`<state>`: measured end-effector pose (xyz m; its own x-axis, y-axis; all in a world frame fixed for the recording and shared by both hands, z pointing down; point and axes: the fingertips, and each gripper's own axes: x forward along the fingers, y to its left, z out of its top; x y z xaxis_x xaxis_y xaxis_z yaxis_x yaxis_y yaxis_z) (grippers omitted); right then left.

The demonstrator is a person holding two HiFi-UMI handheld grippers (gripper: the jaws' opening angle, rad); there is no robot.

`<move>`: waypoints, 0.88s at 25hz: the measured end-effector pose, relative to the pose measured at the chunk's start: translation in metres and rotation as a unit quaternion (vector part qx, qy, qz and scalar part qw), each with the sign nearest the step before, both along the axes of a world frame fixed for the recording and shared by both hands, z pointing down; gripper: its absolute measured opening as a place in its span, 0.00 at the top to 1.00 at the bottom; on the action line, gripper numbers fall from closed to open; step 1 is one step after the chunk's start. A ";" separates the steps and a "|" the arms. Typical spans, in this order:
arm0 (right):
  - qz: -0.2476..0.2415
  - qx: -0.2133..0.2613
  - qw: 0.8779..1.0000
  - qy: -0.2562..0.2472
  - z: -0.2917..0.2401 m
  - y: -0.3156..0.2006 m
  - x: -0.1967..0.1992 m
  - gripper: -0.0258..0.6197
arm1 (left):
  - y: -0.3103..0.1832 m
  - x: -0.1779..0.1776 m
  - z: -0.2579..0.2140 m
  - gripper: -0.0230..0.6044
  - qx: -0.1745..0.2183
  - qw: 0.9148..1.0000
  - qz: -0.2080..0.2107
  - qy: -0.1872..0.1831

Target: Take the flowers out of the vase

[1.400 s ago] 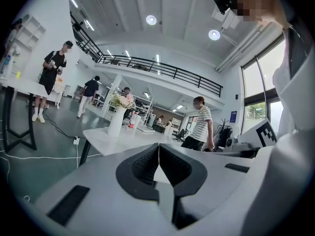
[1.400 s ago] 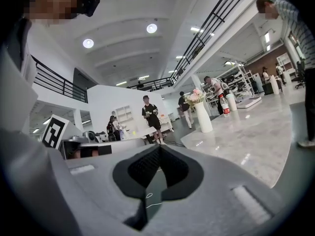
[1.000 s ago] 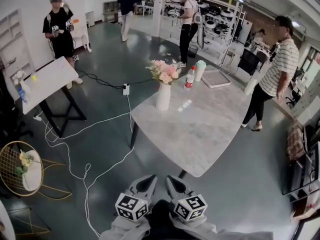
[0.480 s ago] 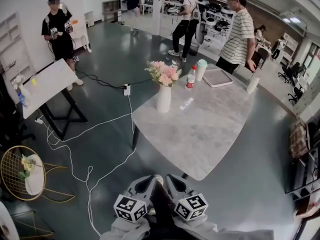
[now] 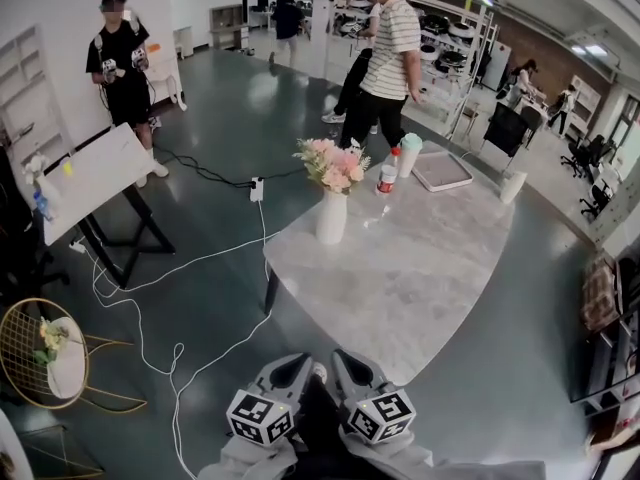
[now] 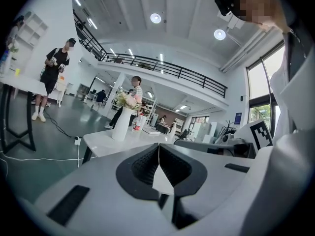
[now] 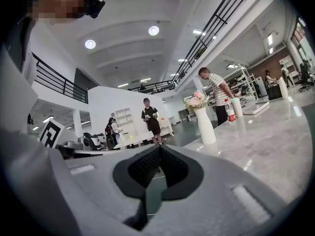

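A tall white vase [image 5: 331, 218] stands near the left edge of the marble table [image 5: 420, 268], and pink and cream flowers [image 5: 332, 163] rise out of it. My left gripper [image 5: 302, 362] and right gripper [image 5: 339, 360] sit side by side low in the head view, close to my body and short of the table's near corner. Both are shut with nothing between the jaws. The left gripper view has the gripper [image 6: 158, 146] pointing at the vase [image 6: 120, 124] and flowers [image 6: 125, 101] far ahead. From the right gripper [image 7: 158, 147] the vase [image 7: 205, 125] and flowers [image 7: 197, 101] lie ahead to the right.
Behind the vase stand a red-capped bottle [image 5: 386, 176], a mint-lidded cup [image 5: 408, 153], a flat tray [image 5: 442, 171] and a white cup [image 5: 511, 186]. A person in a striped shirt [image 5: 385, 58] is at the table's far side. White cables [image 5: 180, 348] cross the floor at left.
The person in the striped shirt has walked from the right side round to the far side of the table. The table's near corner has drawn slightly closer to my grippers, which stay shut.
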<state>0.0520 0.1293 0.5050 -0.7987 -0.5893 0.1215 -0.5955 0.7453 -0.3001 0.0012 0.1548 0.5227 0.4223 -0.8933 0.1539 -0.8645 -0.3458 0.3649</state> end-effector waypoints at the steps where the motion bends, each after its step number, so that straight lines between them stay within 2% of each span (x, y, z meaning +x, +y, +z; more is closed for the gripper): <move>1: -0.003 0.000 1.000 0.000 0.000 -0.005 -0.004 0.96 | -0.007 -0.004 0.000 0.96 0.000 1.000 -0.004 0.001; 10: -0.015 0.003 1.000 -0.002 -0.011 -0.071 -0.033 0.96 | -0.071 -0.034 -0.007 0.96 0.000 1.000 -0.017 0.017; 22: -0.013 0.001 1.000 -0.013 -0.020 -0.178 -0.066 0.96 | -0.170 -0.072 -0.006 0.96 -0.013 1.000 -0.022 -0.002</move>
<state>-0.0136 -0.0490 0.4849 -0.8166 -0.5685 0.0996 -0.5681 0.7612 -0.3128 -0.0706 -0.0153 0.5163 0.3812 -0.9070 0.1790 -0.8805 -0.2972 0.3692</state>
